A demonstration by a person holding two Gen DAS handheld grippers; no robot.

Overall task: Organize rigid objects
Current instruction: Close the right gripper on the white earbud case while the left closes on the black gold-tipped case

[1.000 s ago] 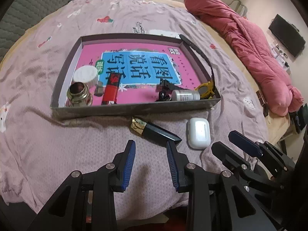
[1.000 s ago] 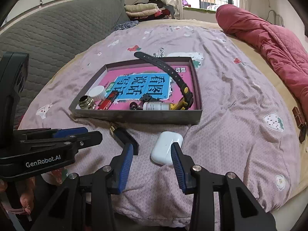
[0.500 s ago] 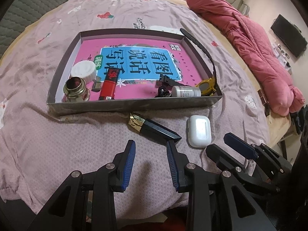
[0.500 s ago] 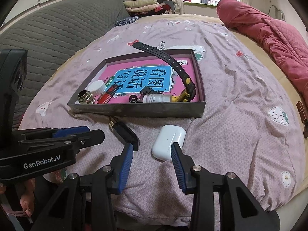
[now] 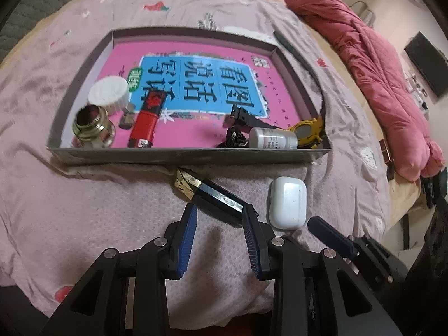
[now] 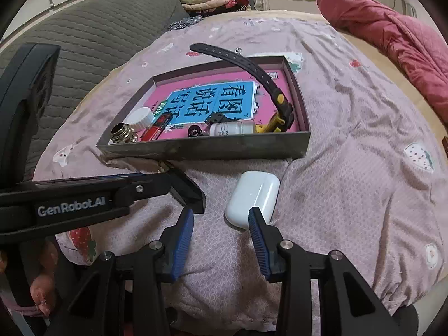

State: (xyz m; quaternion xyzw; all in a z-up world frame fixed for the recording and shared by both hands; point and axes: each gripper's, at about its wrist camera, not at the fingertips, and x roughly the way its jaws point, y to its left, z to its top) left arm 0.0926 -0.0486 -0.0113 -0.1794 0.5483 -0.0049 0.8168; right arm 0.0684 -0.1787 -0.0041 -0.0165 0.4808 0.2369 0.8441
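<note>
A black tube with a gold end (image 5: 208, 191) lies on the pink bedspread just in front of the grey tray (image 5: 182, 155). My left gripper (image 5: 220, 210) is open, and the tube's near end sits between its fingertips without being squeezed. To the right of the tube lies a white earbud case (image 5: 287, 201). In the right wrist view this case (image 6: 253, 193) lies just ahead, right of the centre of my open right gripper (image 6: 220, 212). The right fingertip (image 6: 253, 218) overlaps the case's near edge. The tube (image 6: 186, 187) is partly hidden behind the left gripper's arm (image 6: 84, 193).
The tray (image 6: 210, 148) holds a pink book with a white cap (image 5: 109, 93), a brass fitting (image 5: 92, 126), a red tube (image 5: 147, 123), a small white bottle (image 5: 273, 141) and a yellow watch (image 5: 306, 133) with a long black strap. A red quilt (image 5: 378, 67) lies at the right.
My left gripper has moved forward and down; the black tube's near end, earlier ahead of the fingertips, now lies between them. The right gripper has edged slightly closer to the white case.
</note>
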